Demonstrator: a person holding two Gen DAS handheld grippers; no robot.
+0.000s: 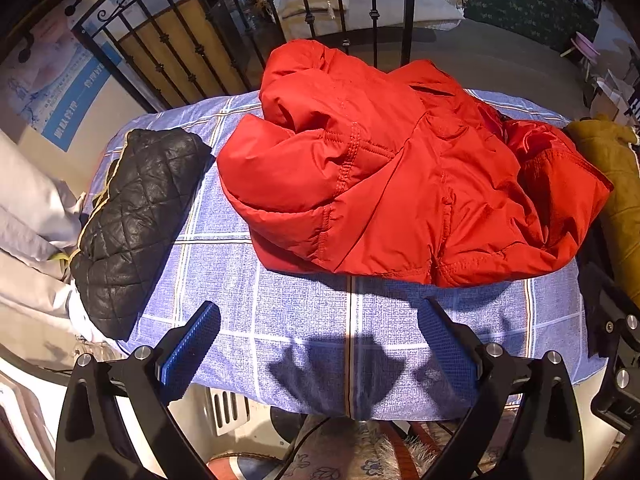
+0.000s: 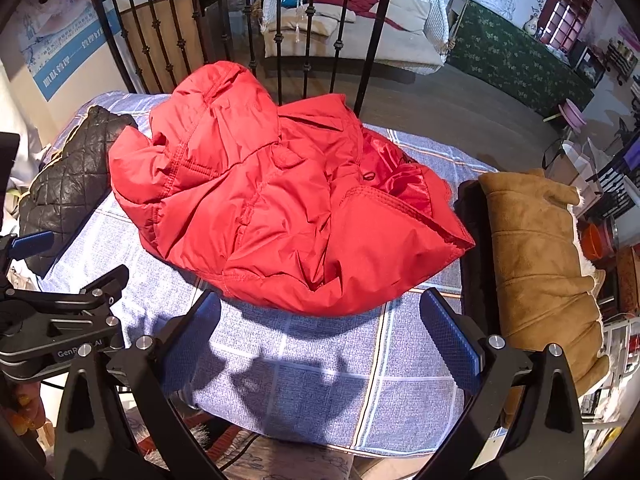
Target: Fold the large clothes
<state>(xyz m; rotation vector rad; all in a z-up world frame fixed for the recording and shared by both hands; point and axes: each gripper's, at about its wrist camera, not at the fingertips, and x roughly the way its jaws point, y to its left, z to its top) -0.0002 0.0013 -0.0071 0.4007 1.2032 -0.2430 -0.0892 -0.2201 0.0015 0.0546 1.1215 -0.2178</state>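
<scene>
Tongs first: your left tongs [image 1: 318, 344] hang over the near edge of the surface [image 1: 304, 320], spread wide apart and holding nothing. Your right tongs [image 2: 320, 338] hang over the same edge beside them, also wide apart and holding nothing. Both point at the red jacket [image 1: 392, 176], which lies in a puffy heap in the middle of the surface, closer to the far edge. Its long way runs from left to right. You have a black quilted coat [image 1: 132, 220] at the left edge and a brown coat [image 2: 540, 264] at the right edge.
</scene>
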